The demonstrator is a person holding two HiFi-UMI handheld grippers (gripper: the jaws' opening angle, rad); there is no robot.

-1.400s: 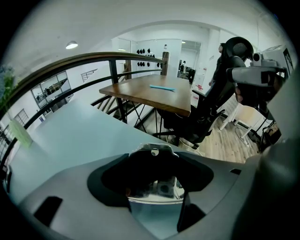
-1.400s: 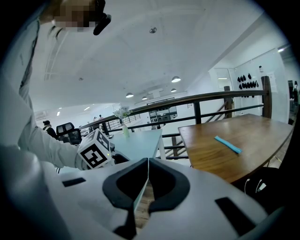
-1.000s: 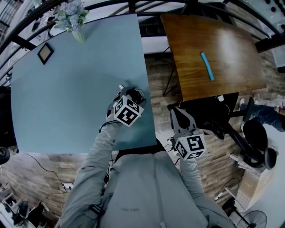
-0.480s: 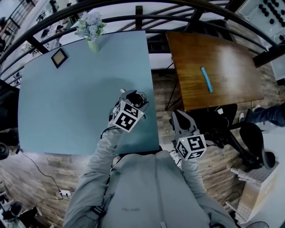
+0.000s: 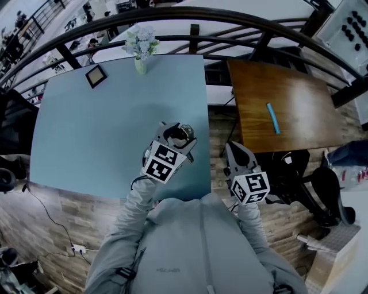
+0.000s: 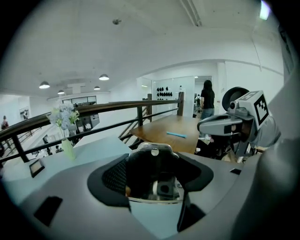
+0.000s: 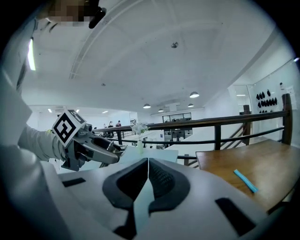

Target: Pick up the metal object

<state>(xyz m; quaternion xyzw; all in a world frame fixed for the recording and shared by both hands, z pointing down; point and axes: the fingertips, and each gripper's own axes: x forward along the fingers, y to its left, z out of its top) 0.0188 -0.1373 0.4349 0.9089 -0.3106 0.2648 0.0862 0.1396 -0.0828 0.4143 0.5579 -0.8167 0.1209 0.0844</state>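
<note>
Since a second ago the head view has swung, so the vase and the small frame have slid from the upper left corner toward the top middle. The left gripper now sits a little lower in the picture.

Its jaws stand wide, pinching the metal object between the dark pads. The piece is shiny and rounded with a rivet on top, and it fills the gap from pad to pad. In the head view it lies just left of centre, over the right part of the pale blue table, near that table's right edge.

The right gripper is lower right of centre, just off the table's edge and over the plank floor. Its jaws are pressed together with nothing between them, and its marker cube faces the camera.

Further out, on the right, a brown wood table carries a blue strip, well apart from both tools. A dark rail curves across the top, and a black chair stands at lower right. Grey sleeves run down from both tools to the bottom edge.
</note>
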